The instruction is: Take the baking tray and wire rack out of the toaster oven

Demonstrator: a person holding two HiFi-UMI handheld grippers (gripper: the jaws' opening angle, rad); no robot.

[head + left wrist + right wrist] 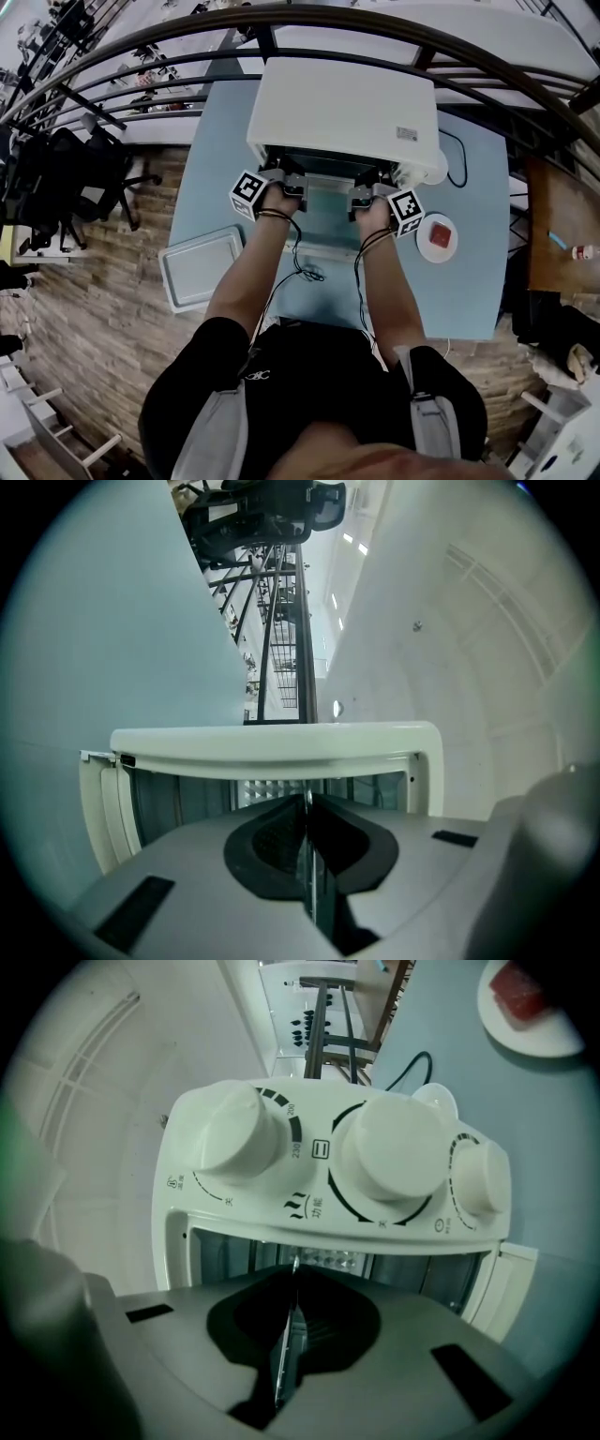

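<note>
Both grippers reach level into the open mouth of the white toaster oven (342, 112), which stands on the pale blue counter (216, 159) with its door (323, 232) folded down toward the person. The left gripper (289, 186) has its jaws pressed together on the thin front edge of the wire rack (307, 874). That edge runs as a bright line between the dark pads, and a gridded patch shows just beyond their tips inside the oven. The right gripper (363, 194) is clamped the same way, and its view shows a narrow metal strip pinched between its jaws, just under the three control knobs (384, 1157). The baking tray (200, 267) lies flat on the counter's left corner, well apart from both pairs of jaws. A small plate (437, 237) with something red on it sits on the counter, right of the right gripper.
</note>
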